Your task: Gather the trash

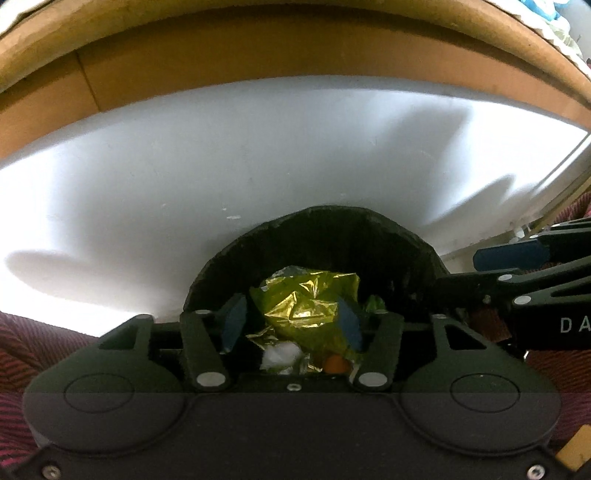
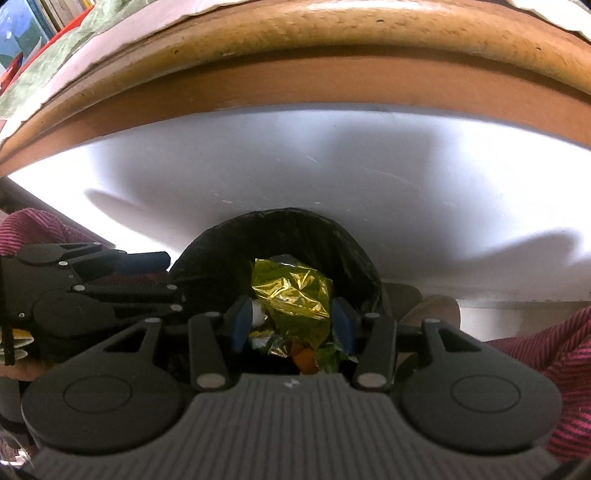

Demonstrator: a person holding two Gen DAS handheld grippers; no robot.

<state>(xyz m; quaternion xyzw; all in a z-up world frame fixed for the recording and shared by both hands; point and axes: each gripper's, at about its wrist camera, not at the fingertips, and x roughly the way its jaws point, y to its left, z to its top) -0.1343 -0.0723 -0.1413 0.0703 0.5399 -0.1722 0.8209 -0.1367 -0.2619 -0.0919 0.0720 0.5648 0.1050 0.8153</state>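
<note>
A bin with a black liner (image 1: 314, 236) stands on the floor against a white panel. Inside lie a crumpled gold-yellow foil wrapper (image 1: 306, 299), a white paper wad (image 1: 279, 350) and a small orange piece (image 1: 336, 363). My left gripper (image 1: 291, 321) hovers over the bin mouth, open, its blue pads (image 1: 234, 321) on either side of the wrapper without pinching it. The right wrist view shows the same bin (image 2: 280, 229) and wrapper (image 2: 291, 291), and my right gripper (image 2: 291, 325) also stands open above them. Each gripper shows in the other's view, beside the bin.
A white panel (image 1: 258, 155) rises behind the bin, under a wooden table edge (image 2: 295, 48). Red striped cloth (image 2: 535, 362) fills both lower sides. A brownish shape (image 2: 436, 310), perhaps a foot, lies right of the bin. Books and paper (image 2: 33, 33) sit top left.
</note>
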